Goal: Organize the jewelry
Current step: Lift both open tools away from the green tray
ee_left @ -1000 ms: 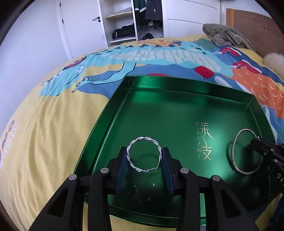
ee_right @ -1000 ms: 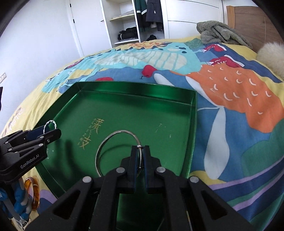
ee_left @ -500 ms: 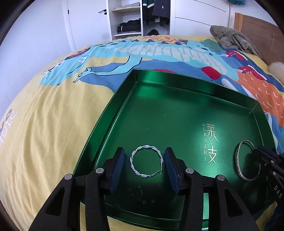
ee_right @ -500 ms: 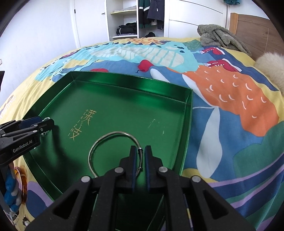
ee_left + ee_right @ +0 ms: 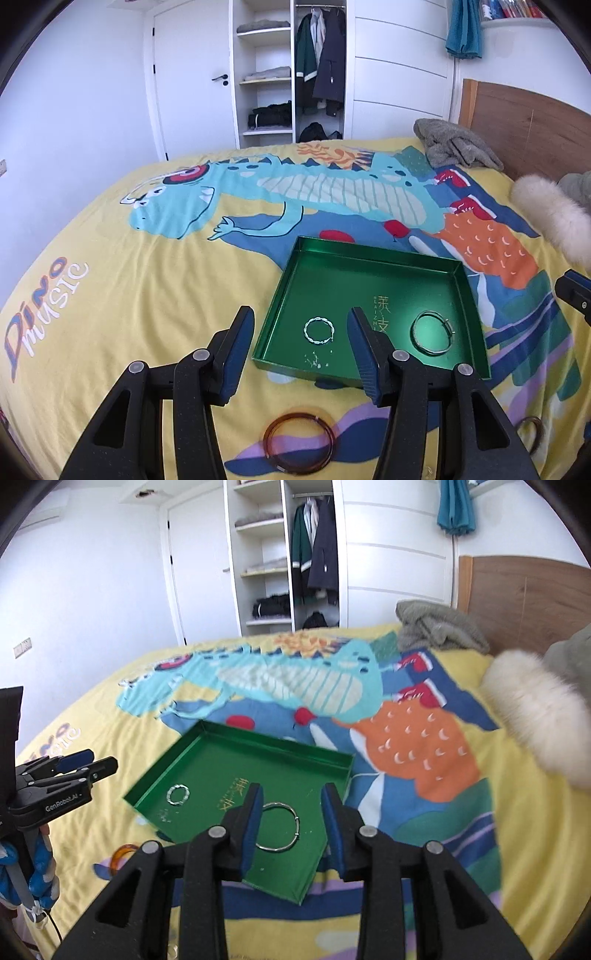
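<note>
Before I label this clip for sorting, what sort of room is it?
A bedroom, most likely: a bed with a dinosaur duvet and wooden headboard, plus an open wardrobe holding hung coats and folded clothes.

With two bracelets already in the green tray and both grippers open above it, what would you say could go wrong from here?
The amber bangle lies on soft bedding close under the left gripper, so it may be overlooked or sink away when pinched. The green tray sits unanchored on the duvet; a bump might tip it and spill the twisted bracelet and the plain silver bangle. The right gripper view is blurred.
</note>
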A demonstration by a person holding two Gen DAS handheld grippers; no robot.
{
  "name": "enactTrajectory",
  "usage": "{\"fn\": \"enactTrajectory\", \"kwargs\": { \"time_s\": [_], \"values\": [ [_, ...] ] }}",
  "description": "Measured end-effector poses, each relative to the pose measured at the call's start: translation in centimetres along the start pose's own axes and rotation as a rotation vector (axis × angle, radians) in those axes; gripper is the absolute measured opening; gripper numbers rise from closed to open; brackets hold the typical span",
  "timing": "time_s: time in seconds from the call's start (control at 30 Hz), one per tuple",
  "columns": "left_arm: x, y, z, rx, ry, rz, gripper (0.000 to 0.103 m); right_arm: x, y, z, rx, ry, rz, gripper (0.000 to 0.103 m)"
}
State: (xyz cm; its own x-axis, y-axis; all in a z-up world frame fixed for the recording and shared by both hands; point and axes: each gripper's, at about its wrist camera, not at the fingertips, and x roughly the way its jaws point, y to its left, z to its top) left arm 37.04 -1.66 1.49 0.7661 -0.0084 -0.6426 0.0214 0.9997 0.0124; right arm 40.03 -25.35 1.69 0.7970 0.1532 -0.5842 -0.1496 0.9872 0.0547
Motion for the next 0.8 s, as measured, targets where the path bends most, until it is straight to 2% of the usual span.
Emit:
{"fn": "enactTrajectory", "kwargs": {
  "time_s": [0.07, 0.17, 0.3, 0.53, 0.8],
  "values": [
    [-3.4, 0.2, -0.3, 0.013, -0.021, -0.014, 0.052, -3.1, 0.1, 0.4, -0.003, -0.031, 0.002, 0.031],
    [-7.8, 0.0, -1.3, 0.035, -0.063, -0.007, 0.063, -7.4, 0.3, 0.2, -0.02, -0.065, 0.01, 0.031],
    [-12.0, -0.3, -3.1, 0.027, -0.087, -0.026, 0.066, -12.9, 0.5, -1.1, -0.029, -0.102, 0.035, 0.031],
    [-15.5, -2.4, -6.7, 0.023, -0.07, -0.053, 0.068, -19.1, -0.4, -4.1, -0.043, -0.123, 0.048, 0.031],
    [-18.1, -5.8, -9.2, 0.041, -0.079, -0.072, 0.07, -22.6, -2.4, -6.6, -0.022, -0.151, 0.071, 0.032]
  ]
}}
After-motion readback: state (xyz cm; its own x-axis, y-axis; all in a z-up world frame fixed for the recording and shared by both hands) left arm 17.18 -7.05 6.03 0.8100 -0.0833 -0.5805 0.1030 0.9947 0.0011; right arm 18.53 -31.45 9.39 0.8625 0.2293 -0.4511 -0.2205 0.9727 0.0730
